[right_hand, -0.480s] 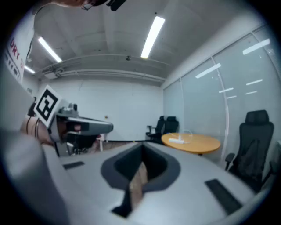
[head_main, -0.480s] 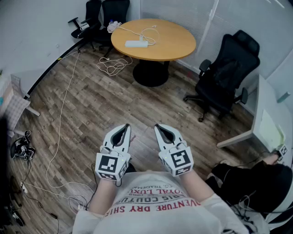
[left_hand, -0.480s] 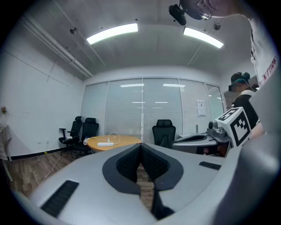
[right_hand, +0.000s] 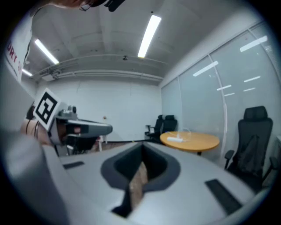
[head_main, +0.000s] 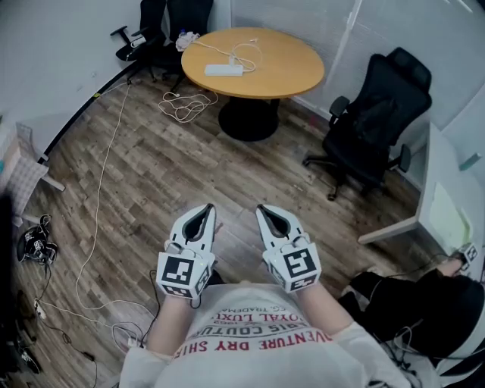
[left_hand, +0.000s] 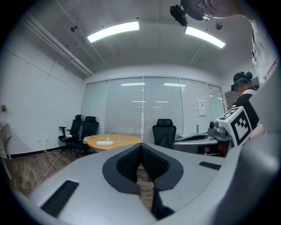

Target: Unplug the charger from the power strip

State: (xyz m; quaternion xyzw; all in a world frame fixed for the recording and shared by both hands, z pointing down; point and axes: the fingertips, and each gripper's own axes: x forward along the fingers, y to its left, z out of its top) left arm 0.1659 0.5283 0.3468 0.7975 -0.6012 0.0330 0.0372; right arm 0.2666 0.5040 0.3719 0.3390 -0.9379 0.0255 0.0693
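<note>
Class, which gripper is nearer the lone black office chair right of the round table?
Right. The chair lies ahead and rightward of the right gripper; the left gripper sits farther left.

Wood-plank floor (head_main: 174, 167) runs under a round wooden table (head_main: 288, 72) on a black pedestal. 1 black office chair (head_main: 375, 125) stands to its right, 2 more chairs (head_main: 186, 19) behind it by the white wall (head_main: 53, 53). Frosted glass panels (left_hand: 127, 110) close the far side; 2 ceiling light strips (left_hand: 114, 30) glow
</note>
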